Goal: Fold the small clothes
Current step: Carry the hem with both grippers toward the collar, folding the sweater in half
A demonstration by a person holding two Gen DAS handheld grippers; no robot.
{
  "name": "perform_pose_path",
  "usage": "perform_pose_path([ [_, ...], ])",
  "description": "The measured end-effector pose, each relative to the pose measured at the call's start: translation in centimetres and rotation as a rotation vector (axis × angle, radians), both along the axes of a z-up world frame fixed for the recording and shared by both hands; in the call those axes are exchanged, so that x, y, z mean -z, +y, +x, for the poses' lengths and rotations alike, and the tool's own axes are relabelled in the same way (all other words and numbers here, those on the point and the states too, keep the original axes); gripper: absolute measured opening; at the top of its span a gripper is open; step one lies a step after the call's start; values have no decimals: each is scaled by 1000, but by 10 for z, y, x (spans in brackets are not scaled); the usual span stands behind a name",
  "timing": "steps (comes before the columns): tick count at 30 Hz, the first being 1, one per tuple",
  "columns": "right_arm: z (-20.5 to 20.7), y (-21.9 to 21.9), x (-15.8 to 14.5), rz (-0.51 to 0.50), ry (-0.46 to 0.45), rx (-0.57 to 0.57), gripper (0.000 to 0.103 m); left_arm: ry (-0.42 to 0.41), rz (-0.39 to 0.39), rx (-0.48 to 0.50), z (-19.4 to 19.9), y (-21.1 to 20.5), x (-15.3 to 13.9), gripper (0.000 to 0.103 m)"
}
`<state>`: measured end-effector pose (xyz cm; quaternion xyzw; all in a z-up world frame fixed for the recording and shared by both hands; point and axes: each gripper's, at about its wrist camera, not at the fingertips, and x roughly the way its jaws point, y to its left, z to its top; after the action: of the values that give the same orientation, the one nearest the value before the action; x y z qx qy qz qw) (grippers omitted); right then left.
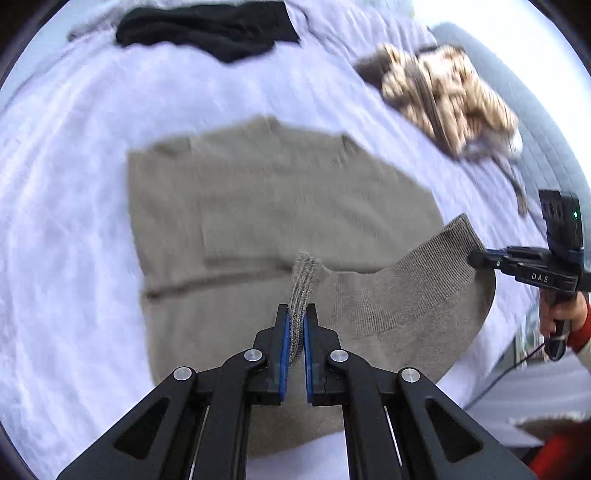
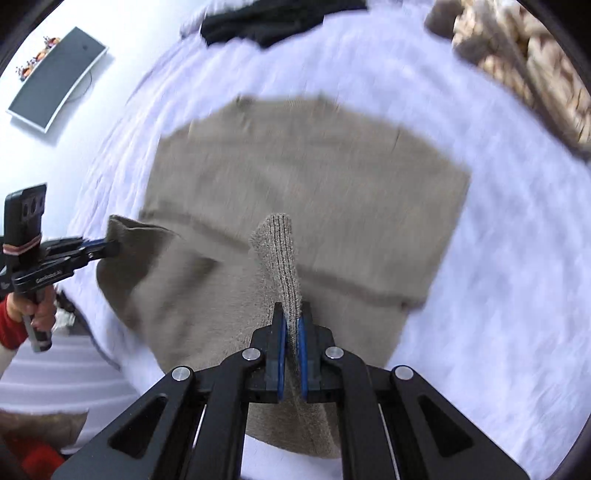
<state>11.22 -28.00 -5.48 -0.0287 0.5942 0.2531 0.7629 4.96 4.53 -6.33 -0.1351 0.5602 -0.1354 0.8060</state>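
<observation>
Taupe knit fills the middle of both wrist views: we see a small sweater (image 1: 280, 206) spread flat on a white, wrinkled bedspread (image 1: 74, 229), its neckline toward the far side and its near hem lifted off the bed. Our left gripper (image 1: 295, 317) is clamped tight on a ribbed fold of that hem, the blue pads pressing the knit from both sides with a tuft standing up just past the fingertips. Our right gripper (image 2: 291, 319) is closed the same way on another ribbed stretch of the same hem, a taller ridge of fabric rising between and beyond its pads. From the left wrist view we can see the right gripper at the right edge, pinching the raised corner of the sweater, with a hand (image 1: 561, 314) in a red cuff around its handle; from the right wrist view the left gripper appears at the left edge, holding the opposite raised corner. Between the two grips the hem sags in a shallow curve above the rest of the garment. Farther back on the bedspread lies a black garment (image 1: 210, 29), and to the right of it a leopard-patterned piece (image 1: 447, 96), both well apart from the sweater. Much of the scene is blurred.
</observation>
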Motion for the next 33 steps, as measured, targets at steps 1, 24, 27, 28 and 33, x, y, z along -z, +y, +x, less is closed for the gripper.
perform_pose_path([
  [1, 9, -1, -7, 2, -27, 6, 6, -18, 3, -8, 4, 3, -3, 7],
  [24, 150, 4, 42, -6, -83, 157, 6, -99, 81, -226, 156, 37, 47, 7],
  [27, 160, 5, 63, -27, -60, 169, 6, -75, 100, -245, 167, 42, 68, 7],
  [28, 162, 5, 69, -34, -52, 174, 6, -66, 101, -255, 170, 45, 74, 7],
  [33, 167, 3, 92, -29, -5, 191, 6, -28, 110, -277, 176, 47, 94, 7],
])
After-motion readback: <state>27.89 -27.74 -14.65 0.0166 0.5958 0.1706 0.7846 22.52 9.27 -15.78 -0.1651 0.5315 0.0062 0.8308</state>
